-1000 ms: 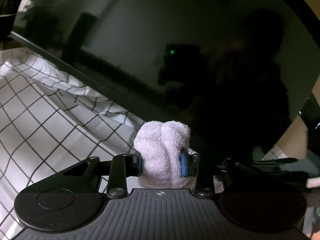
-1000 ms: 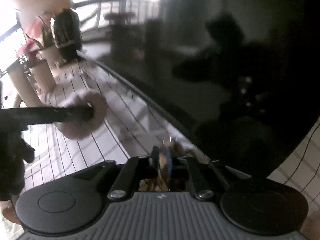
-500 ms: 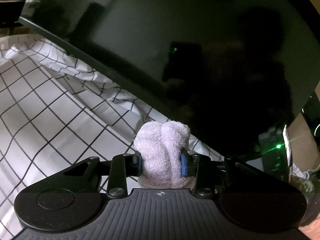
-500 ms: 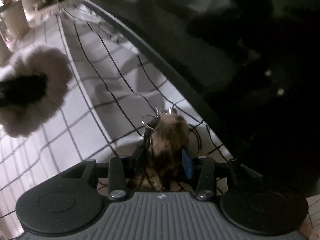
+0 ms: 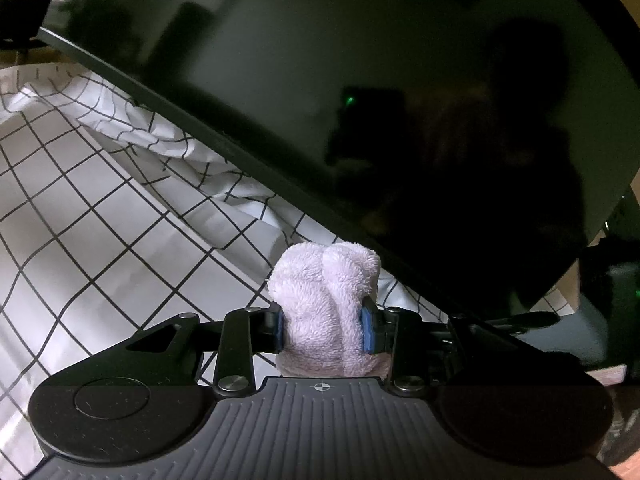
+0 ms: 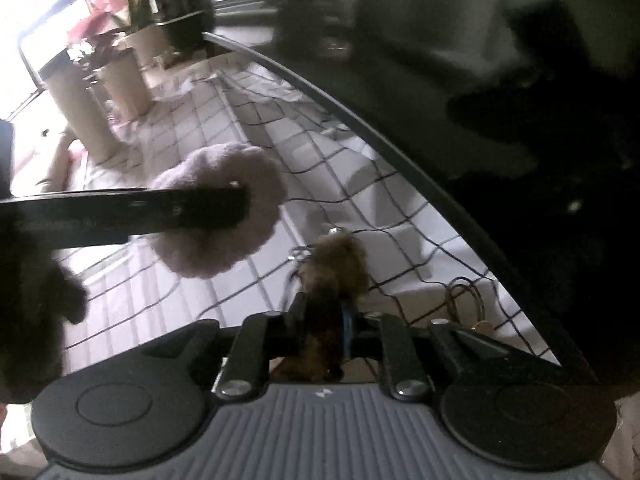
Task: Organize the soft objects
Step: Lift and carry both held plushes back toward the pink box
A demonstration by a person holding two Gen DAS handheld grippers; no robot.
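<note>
A pale lilac fluffy plush (image 5: 326, 280) is squeezed between the blue pads of my left gripper (image 5: 324, 326), which is shut on it above the checked cloth (image 5: 80, 220). In the right wrist view the same plush (image 6: 224, 240) looks like a puffy ring, with the left gripper (image 6: 240, 208) reaching in from the left. My right gripper (image 6: 326, 320) has a brown furry keychain (image 6: 340, 264) between its jaws, which are closing and pinching the fur. The keychain's metal ring (image 6: 298, 254) sticks out at the front.
A large black glossy screen (image 5: 360, 80) leans over the white checked cloth (image 6: 360, 184) and fills the right side (image 6: 520, 120). A loose wire key ring (image 6: 466, 300) lies by the screen's edge. Tan pots with plants (image 6: 120, 80) stand at the far left.
The right gripper's jaws widened around the brown keychain, then narrowed on it again, and its view swung over the cloth. The left gripper kept its hold on the lilac plush and barely moved.
</note>
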